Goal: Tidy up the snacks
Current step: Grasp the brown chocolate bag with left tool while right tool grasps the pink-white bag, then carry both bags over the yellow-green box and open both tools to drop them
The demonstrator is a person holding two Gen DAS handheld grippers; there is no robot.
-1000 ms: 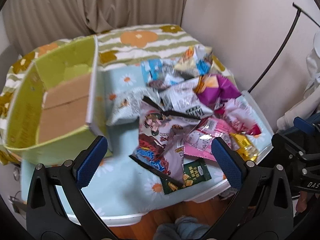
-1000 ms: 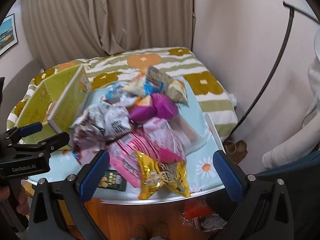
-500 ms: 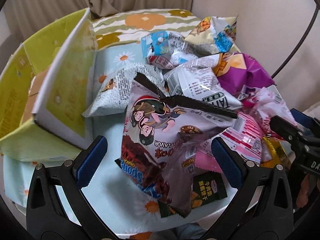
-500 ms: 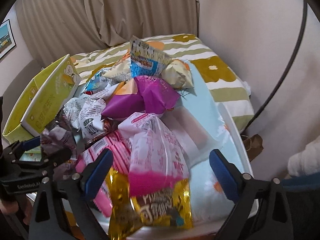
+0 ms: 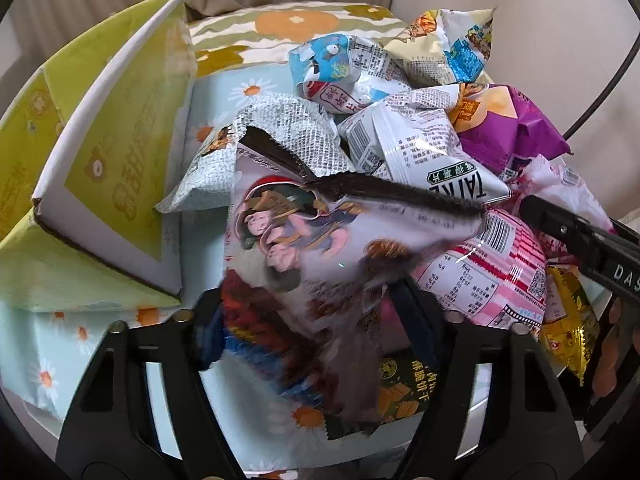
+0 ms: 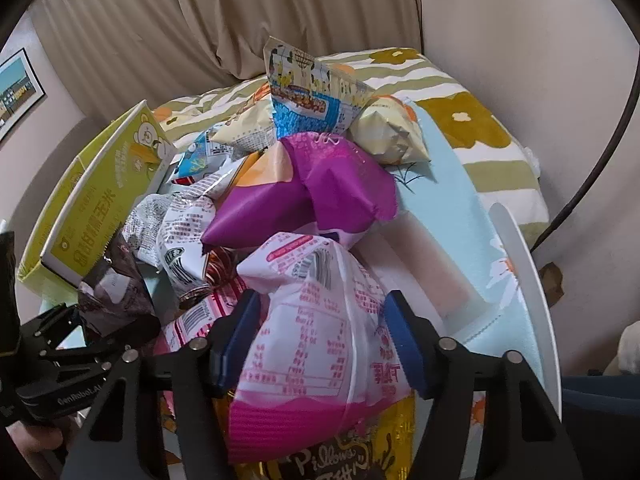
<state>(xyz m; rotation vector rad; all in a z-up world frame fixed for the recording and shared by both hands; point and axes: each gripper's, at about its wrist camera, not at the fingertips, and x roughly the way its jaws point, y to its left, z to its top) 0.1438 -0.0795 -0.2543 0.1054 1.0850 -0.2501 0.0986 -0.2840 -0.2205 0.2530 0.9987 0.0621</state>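
I had the left hand-held gripper closing around the puffy cartoon snack bag on the tabletop pile, the right hand-held gripper around the pink bag; light, slippery, crushable, best pinched gently mid-body.

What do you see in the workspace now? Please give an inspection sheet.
Surface: table with pale blue daisy cloth.
Job's things: heap of snacks; purple bag on top; open yellow box beside the heap.
Clutter: nothing seen.
Grippers: left gripper closed around brown cartoon bag; right gripper closed around pink bag.
Cables: black cable by wall.
Surroundings: curtain, flowered bedcover.
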